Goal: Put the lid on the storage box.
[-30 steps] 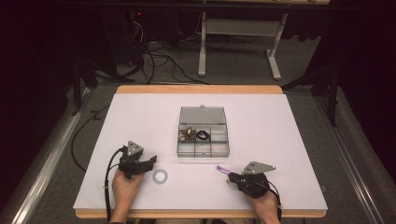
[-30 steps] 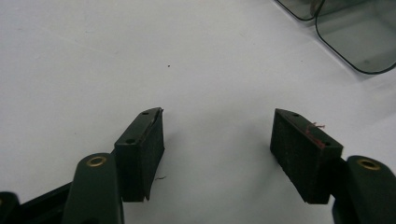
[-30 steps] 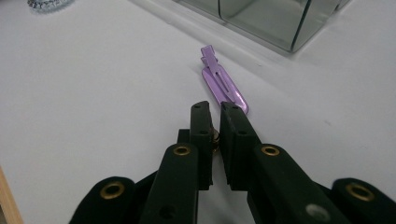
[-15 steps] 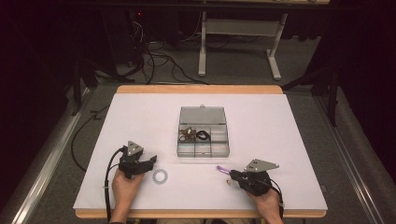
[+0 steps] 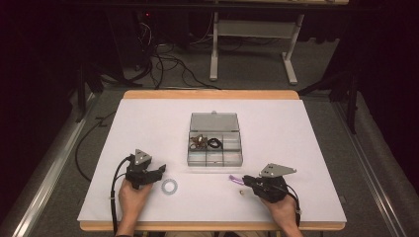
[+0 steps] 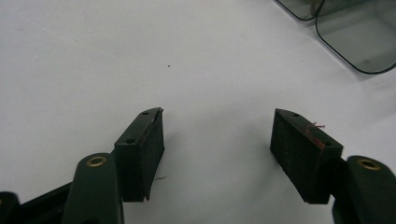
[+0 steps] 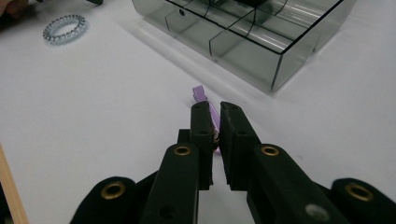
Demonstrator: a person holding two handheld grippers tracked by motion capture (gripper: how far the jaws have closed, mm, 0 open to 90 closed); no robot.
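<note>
Right tongs (image 7: 215, 109) are clenched on a purple clip (image 7: 201, 95), low over the white surface (image 5: 296, 133) just beside the clear compartment box (image 5: 215, 145). Left tongs (image 6: 217, 140) stand released, grasping nothing, near a coiled ring (image 5: 170, 185).

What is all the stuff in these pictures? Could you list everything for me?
Organiser box: one, clear grey, lid open, table centre; dark small items inside.
Purple clip: one, purple, between the right jaws.
Coil hair tie: one, clear, beside the left gripper.
Small bead-like item: one, pale, near the right gripper; too small to identify.
Table: one, white top, wooden edge.
Left hand-held gripper: one, black, open.
Right hand-held gripper: one, black, shut on the clip.
</note>
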